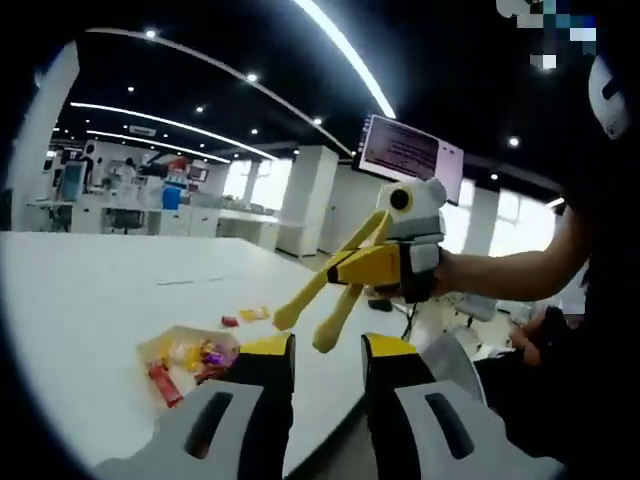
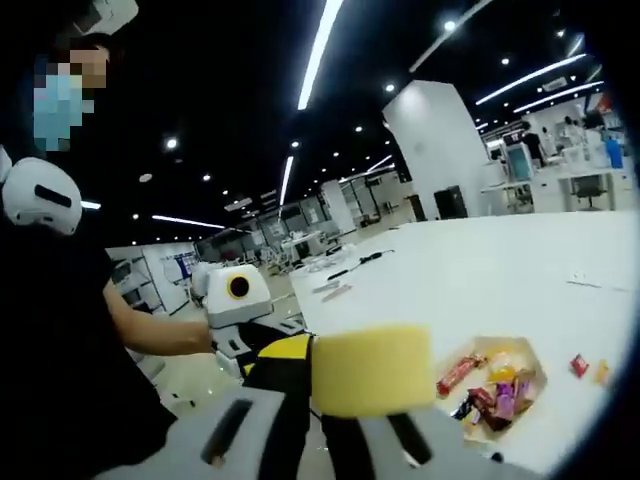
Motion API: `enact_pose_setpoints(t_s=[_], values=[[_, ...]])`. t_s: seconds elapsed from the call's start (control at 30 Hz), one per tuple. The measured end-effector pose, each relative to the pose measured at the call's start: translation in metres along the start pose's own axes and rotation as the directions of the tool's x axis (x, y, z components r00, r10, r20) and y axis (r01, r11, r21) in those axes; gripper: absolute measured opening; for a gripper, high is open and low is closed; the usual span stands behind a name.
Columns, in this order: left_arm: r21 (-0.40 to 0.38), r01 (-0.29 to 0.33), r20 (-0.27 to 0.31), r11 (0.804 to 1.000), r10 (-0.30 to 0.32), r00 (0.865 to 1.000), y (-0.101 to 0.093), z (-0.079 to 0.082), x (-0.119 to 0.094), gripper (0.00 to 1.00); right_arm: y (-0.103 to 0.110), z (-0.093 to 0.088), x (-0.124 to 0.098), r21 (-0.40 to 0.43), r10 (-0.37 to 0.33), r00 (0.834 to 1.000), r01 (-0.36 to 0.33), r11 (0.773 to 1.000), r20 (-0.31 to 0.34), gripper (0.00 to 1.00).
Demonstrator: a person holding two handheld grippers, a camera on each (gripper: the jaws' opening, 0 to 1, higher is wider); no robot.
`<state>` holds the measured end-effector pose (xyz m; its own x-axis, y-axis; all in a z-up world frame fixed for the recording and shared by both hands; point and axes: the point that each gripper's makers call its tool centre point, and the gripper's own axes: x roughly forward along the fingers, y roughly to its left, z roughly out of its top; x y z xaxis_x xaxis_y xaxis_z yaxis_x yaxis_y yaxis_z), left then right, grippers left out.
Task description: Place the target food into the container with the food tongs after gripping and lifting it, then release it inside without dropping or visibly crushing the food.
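a: what is seen on the white table (image 1: 90,300)?

b: a shallow container (image 1: 188,357) is set near the table's edge, with wrapped snacks heaped in it. a red wrapped bar (image 1: 165,383) lies at its rim in the left gripper view. in the right gripper view the same container (image 2: 497,385) is seen just beside the yellow tongs tip.

a: is anything found outside the container?

b: yes. a small red candy (image 1: 230,321) and a yellow candy (image 1: 255,313) lie on the table just beyond the container, apart from it. in the right gripper view they are seen as a red piece (image 2: 578,365) and a yellow piece (image 2: 600,372) to the side of the container.

a: how are the tools held?

b: the yellow tongs (image 1: 330,285) are clamped in the right gripper (image 1: 405,265), carried by a person's hand; the two tong arms are spread at the tips and nothing is held between them. they hang in the air above the table edge, near the container. the left gripper (image 1: 328,365) is seen with its jaws apart and nothing between them.

a: what blocks the view?

b: in the right gripper view one broad tong tip (image 2: 372,370) is pushed close to the lens and part of the table is hidden. the left gripper (image 2: 240,310) is seen behind it, off the table edge. a screen (image 1: 410,152) hangs in the background.
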<state>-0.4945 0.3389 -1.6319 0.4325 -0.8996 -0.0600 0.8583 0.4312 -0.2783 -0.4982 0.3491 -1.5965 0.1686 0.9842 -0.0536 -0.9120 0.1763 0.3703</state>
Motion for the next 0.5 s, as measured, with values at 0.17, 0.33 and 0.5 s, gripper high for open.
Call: enact_pose_setpoints(t_s=[0.17,0.33,0.5], values=[[-0.024,0.055,0.023,0.998,-0.054,0.998,-0.012,0.005,-0.003,0.05,0.009,0.006,-0.007,0.043,0.036,0.998,-0.038,0.998,0.055,0.01],[-0.078,0.093,0.05,0.993,-0.089,0.995,-0.02,0.008,-0.005,0.05,0.017,0.008,-0.009,0.058,0.06,0.996,-0.064,0.996,0.073,0.01],[-0.158,0.128,0.175,0.979,-0.1,0.98,-0.024,0.03,-0.011,0.09,0.02,0.011,-0.013,0.081,0.076,0.993,-0.083,0.993,0.088,0.01]])
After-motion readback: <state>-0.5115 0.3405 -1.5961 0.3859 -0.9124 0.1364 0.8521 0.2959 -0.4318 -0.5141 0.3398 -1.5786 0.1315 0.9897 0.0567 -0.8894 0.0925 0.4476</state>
